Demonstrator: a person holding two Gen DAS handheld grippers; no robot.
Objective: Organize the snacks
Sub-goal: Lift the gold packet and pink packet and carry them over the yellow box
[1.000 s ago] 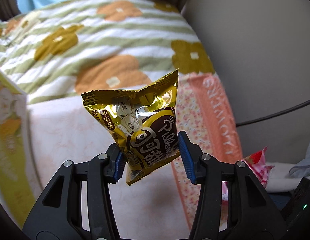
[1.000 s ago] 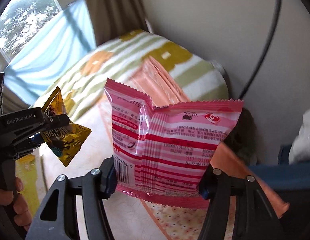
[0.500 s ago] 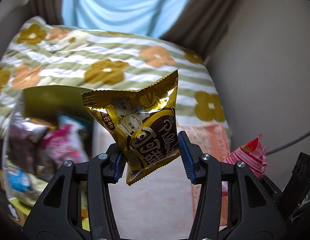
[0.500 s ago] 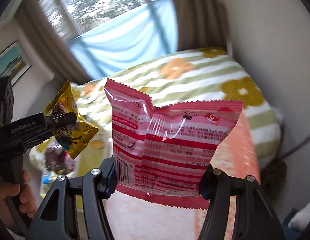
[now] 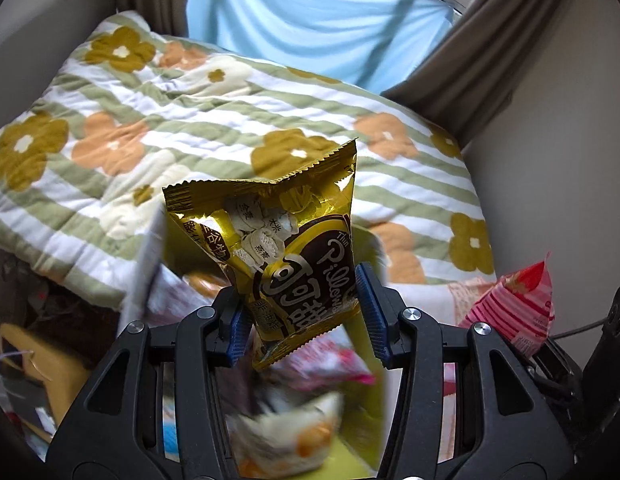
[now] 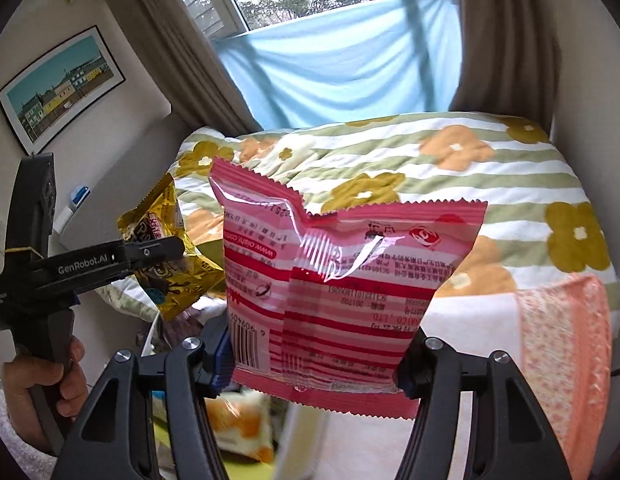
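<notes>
My left gripper (image 5: 303, 314) is shut on a gold snack packet (image 5: 277, 248) with brown lettering, held upright in the air. Beneath it lies a green box (image 5: 366, 408) with several snack packets inside, blurred by motion. My right gripper (image 6: 314, 360) is shut on a pink and red striped packet (image 6: 350, 288), held by both side edges. In the right wrist view the left gripper (image 6: 161, 248) shows at the left with the gold packet (image 6: 169, 268), a hand (image 6: 41, 380) on its handle. The pink packet (image 5: 518, 308) shows at the right of the left wrist view.
A quilt (image 5: 189, 120) with green stripes and flowers covers the bed behind. A pink patterned cloth (image 6: 562, 340) lies at the right. Blue fabric (image 6: 342, 60) hangs under the window, between brown curtains. A framed picture (image 6: 57, 88) hangs on the left wall. Clutter (image 5: 25, 352) sits at lower left.
Both grippers swung left and rose, each keeping its packet. The snack box came from the left edge to right under the left gripper. Window and curtains came into view.
</notes>
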